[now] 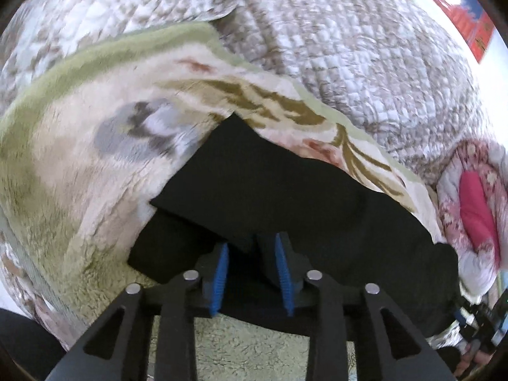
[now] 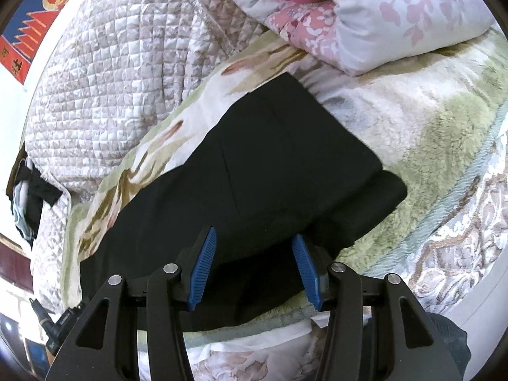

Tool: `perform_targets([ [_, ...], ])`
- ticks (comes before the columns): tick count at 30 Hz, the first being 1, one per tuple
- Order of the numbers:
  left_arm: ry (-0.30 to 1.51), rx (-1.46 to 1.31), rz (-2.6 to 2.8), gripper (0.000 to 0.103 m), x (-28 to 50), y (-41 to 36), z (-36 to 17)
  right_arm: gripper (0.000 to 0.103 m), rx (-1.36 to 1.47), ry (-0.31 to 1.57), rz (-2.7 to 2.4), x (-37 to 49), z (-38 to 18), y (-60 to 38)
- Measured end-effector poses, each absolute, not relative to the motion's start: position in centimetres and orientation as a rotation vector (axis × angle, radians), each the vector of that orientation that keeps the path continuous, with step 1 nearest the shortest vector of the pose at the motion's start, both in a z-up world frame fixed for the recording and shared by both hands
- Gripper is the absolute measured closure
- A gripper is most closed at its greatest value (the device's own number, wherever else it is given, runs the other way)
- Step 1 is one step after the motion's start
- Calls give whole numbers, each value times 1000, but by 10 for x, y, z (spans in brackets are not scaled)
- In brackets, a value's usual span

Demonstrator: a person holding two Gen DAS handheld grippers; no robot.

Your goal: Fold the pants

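Two grippers hover over black pants laid on a fleece blanket spread across a bed. In the right wrist view the pants run from 7 o'clock toward 1 o'clock, with an upper layer lying over a lower one whose corner juts out at 3 o'clock; the fabric appears to be doubled over already, though which end is the waistband cannot be told. The right gripper stands with its blue pads set wide apart, straddling the near edge of the pants with nothing between them. The left gripper has its pads parted more narrowly, dark cloth showing in the gap, but whether any of it is pinched cannot be told. A quilt lies beyond the blanket toward 12 o'clock, and a pink pillow sits at 1 o'clock in the right view. The fold looks partly made, with another pass likely to follow. That would call for each gripper to close on the near edge, lift both layers together and carry them across evenly, keeping the edges lined up.
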State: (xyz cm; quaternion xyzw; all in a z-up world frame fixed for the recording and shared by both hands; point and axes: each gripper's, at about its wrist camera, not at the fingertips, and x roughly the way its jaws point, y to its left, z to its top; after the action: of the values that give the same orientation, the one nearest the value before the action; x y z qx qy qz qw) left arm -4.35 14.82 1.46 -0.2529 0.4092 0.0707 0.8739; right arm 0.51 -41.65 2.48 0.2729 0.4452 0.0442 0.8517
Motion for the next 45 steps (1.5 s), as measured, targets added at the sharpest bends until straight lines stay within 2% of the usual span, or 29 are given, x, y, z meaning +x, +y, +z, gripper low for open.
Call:
perform_targets([
  [7,860,-573,146,68,-34,157,6,53,588,903,72,9,28,-422],
  [11,859,-561,153,71,-20,159,6,53,611,894,67,14,28,-426],
  [15,883,-540,163,91,-14,157,1,53,619,864,42,19,30,-430],
  [17,889,-521,166,96,-13,157,2,54,621,856,24,23,32,-433],
  [18,891,-516,165,98,-12,157,3,62,615,853,13,25,34,-434],
  [19,893,-516,163,99,-12,157,4,92,608,850,-1,26,35,-435],
  [20,890,-514,163,99,-12,157,7,93,612,850,-7,28,37,-438],
  [27,789,-479,143,99,-37,157,56,94,615,803,32,3,66,-440],
  [31,866,-470,171,99,-40,162,29,94,675,947,-28,3,26,-454],
  [34,927,-508,188,99,-42,165,8,94,632,937,-36,1,34,-450],
  [41,894,-430,191,98,-49,156,18,94,618,950,-48,0,31,-447],
  [42,898,-422,192,98,-49,156,18,92,612,946,-46,-2,34,-447],
  [44,897,-408,199,95,-53,157,19,79,594,937,-68,-6,39,-448],
  [45,894,-403,214,94,-54,159,21,76,579,931,-94,-8,43,-450],
])
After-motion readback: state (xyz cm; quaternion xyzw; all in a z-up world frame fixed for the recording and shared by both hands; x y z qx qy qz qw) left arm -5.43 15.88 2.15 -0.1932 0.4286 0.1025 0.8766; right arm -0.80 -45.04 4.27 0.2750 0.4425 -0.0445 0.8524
